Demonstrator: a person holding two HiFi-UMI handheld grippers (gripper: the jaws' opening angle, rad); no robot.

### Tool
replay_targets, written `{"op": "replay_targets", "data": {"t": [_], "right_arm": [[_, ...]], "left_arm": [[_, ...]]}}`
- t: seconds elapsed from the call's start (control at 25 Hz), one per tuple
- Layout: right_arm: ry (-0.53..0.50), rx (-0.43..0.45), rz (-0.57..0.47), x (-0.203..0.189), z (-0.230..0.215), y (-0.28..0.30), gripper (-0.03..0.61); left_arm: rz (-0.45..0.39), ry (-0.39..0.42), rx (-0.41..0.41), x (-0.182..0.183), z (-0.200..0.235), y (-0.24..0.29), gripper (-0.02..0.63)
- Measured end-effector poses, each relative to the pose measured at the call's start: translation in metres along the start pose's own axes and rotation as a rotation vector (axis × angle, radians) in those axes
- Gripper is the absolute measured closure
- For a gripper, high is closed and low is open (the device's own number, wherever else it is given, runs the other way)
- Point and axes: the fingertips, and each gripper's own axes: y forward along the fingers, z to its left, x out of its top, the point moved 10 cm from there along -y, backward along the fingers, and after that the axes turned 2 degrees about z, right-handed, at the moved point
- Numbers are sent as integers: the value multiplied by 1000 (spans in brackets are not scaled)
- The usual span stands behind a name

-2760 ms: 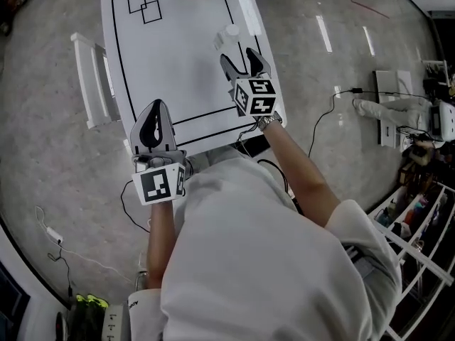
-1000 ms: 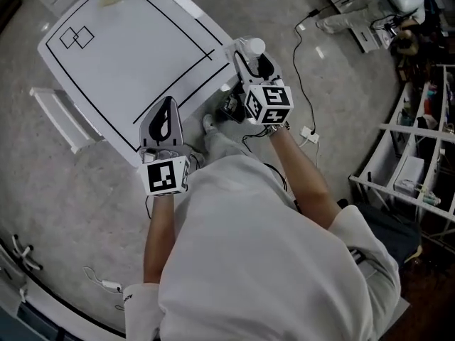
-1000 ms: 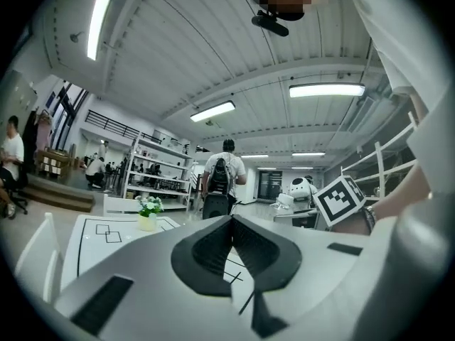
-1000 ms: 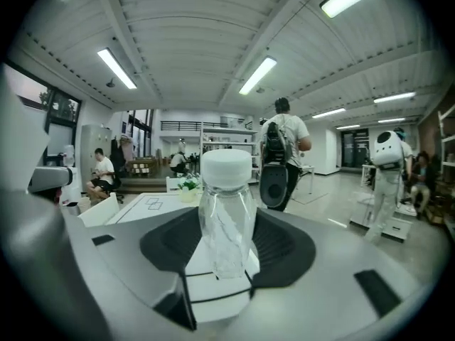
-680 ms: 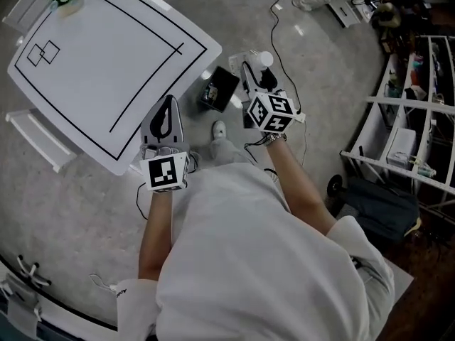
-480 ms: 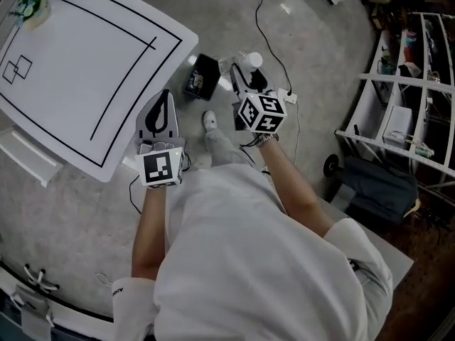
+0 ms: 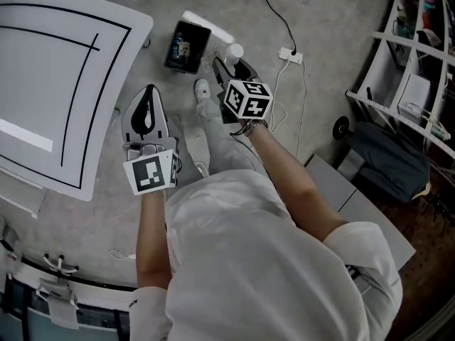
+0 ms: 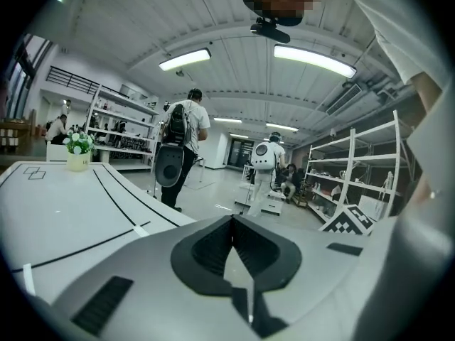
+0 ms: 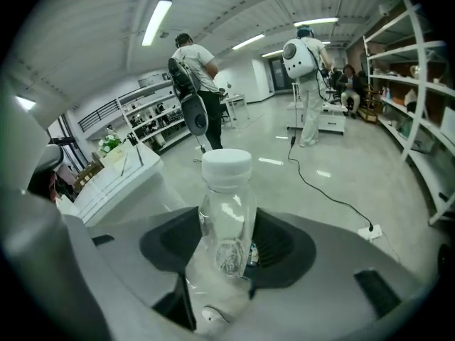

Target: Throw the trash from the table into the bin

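Observation:
My right gripper (image 7: 229, 68) is shut on a clear plastic bottle (image 7: 233, 51) with a white cap, held out over the floor. In the right gripper view the bottle (image 9: 227, 212) stands upright between the jaws of the right gripper (image 9: 227, 251), its cap above them. A black box-like container (image 7: 186, 46) lies on the floor just left of the bottle. My left gripper (image 7: 147, 116) is shut with nothing in it, beside the edge of the white table (image 7: 43, 84). The left gripper (image 8: 232, 244) has its pads together in its own view.
A power strip (image 7: 290, 54) with a cable lies on the floor beyond the bottle. White shelving (image 7: 416, 62) and a dark bag (image 7: 387, 165) stand at the right. The person's shoe (image 7: 202, 89) is near the container. People and a white robot (image 9: 306, 62) are farther off.
Both grippers have left the table and dropped toward the floor. The right gripper has carried the bottle close to the black container. The table has slid off to the left of the view.

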Motion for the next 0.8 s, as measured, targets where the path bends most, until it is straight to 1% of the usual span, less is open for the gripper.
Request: {"op": "replay_targets", "data": {"t": [0.08,0.24,0.44,0.6,0.8], "right_arm": [[-6,3,34,-13,-18,26,356],[-35,16,107,-51,-46,89,356],[-108,44,205,-102,-71,178,356],[-121,42,269,-138,-92,234,356],[-112,31,324,-173,-113,276,355]], "left_arm": [[23,8,-7,-14,-8,17,609],[79,8,-15,-47,-17,44,609],[148,-10,2,-110,-15,96,609],[149,3,11,-145,-12,136,609],[158,13,33,-177,-11,157,609]]}}
